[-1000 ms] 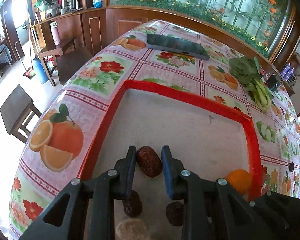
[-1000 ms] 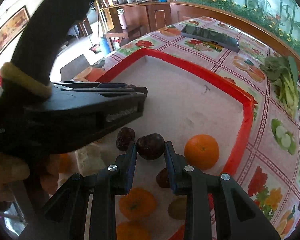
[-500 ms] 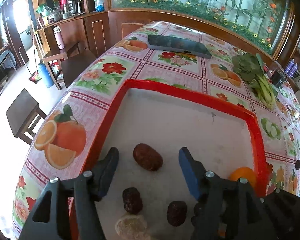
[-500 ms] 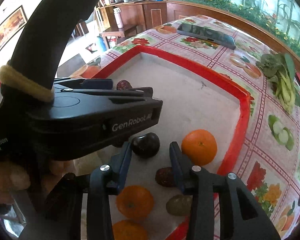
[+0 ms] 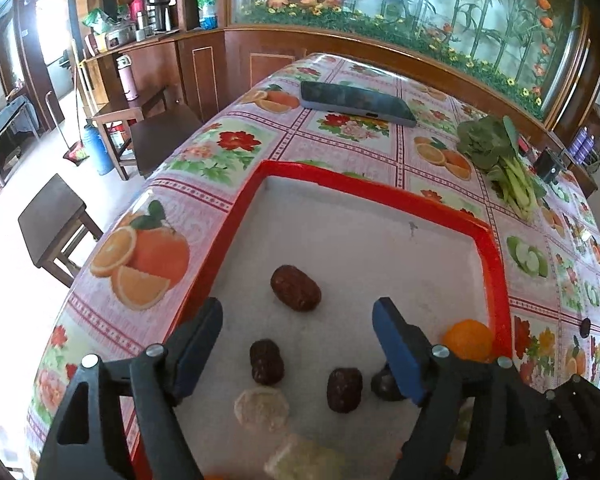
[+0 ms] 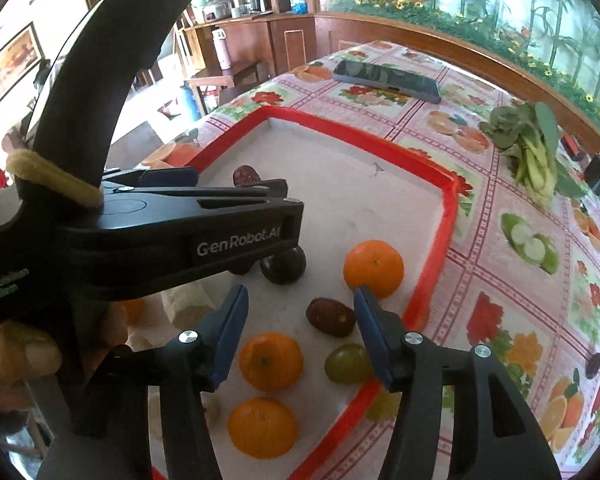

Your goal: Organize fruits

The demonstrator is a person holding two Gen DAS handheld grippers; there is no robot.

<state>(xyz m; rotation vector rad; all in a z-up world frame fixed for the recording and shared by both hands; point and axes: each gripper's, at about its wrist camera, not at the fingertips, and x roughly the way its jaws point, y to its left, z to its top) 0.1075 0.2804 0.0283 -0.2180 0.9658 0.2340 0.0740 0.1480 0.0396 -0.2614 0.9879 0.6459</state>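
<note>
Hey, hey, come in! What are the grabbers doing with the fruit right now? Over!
Left gripper open, jaws just opened, red date lying loose ahead. Right gripper open, jaws just opened, dark plum free on red tray. Nothing blocking.

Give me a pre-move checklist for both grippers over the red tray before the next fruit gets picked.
1. Left gripper empty, its jaws just opened: ok.
2. Date released and lying on the tray floor, clear of the pads: ok.
3. Right gripper empty, its jaws just opened: ok.
4. Dark round fruit resting on the tray floor beyond the right fingertips: ok.
5. Grippers clear of each other: not ok, the left gripper's body crosses close in front of the right wrist view.
6. Which fruit goes next: cannot tell.
</note>
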